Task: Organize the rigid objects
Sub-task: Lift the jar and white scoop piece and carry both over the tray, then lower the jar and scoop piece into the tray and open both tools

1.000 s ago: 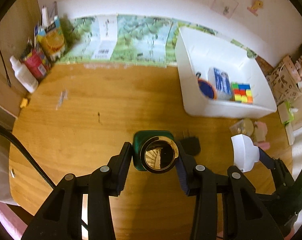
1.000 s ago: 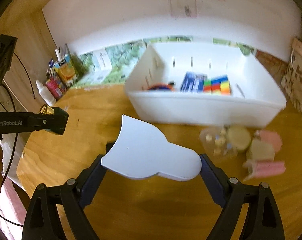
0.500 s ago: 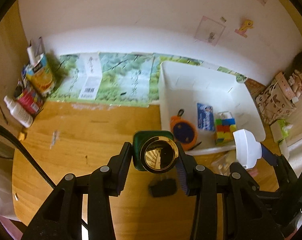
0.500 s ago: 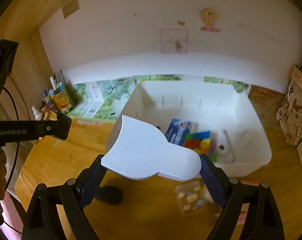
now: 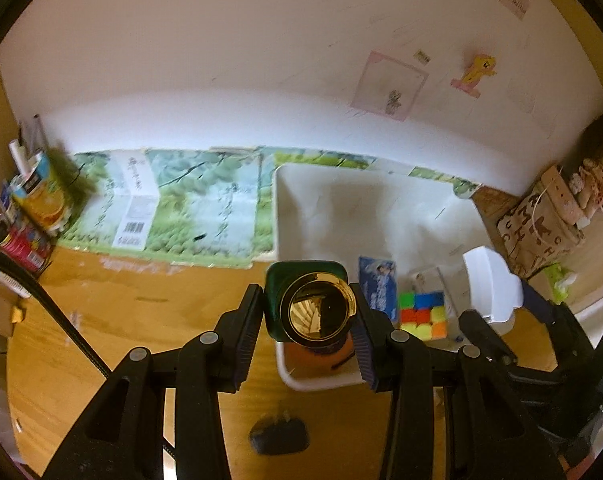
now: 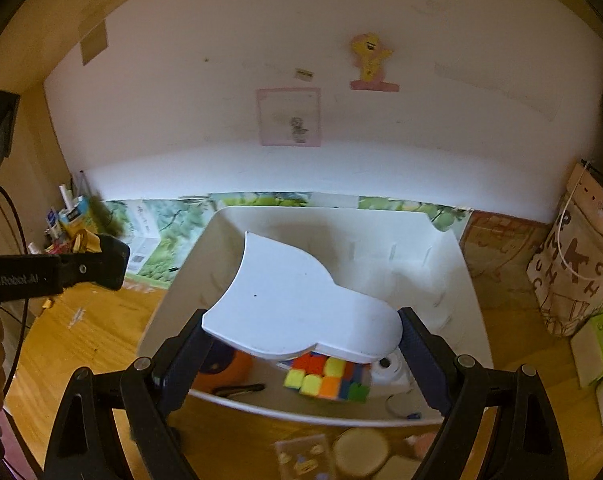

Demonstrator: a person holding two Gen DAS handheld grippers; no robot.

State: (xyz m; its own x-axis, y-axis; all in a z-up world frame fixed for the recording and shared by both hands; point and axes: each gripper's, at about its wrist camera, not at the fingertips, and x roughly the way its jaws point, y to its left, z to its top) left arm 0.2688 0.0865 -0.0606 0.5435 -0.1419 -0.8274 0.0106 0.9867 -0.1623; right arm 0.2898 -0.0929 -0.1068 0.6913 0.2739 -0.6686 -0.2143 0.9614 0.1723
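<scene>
My left gripper (image 5: 307,320) is shut on a dark green container with a shiny gold round cap (image 5: 319,314), held over the near left corner of the white bin (image 5: 279,216). My right gripper (image 6: 301,340) grips a flat white curved piece (image 6: 297,304) between its wide-set pads, above the bin (image 6: 165,316). That same white piece (image 5: 491,288) shows at the right of the left wrist view. Inside the bin lie a colour cube (image 6: 327,378), an orange and blue disc (image 6: 225,364), a blue packet (image 5: 379,286) and a small white roll (image 6: 387,366).
A black plug-like lump (image 5: 279,436) lies on the wooden table in front of the bin. Cartons and cans (image 5: 37,208) stand at the far left by the wall. A clear packet and round pads (image 6: 359,450) lie before the bin. A printed bag (image 6: 577,264) stands at the right.
Both grippers have moved forward and up with their loads, from over the bare table to above the white bin. The black lump now lies behind the left gripper's fingers.
</scene>
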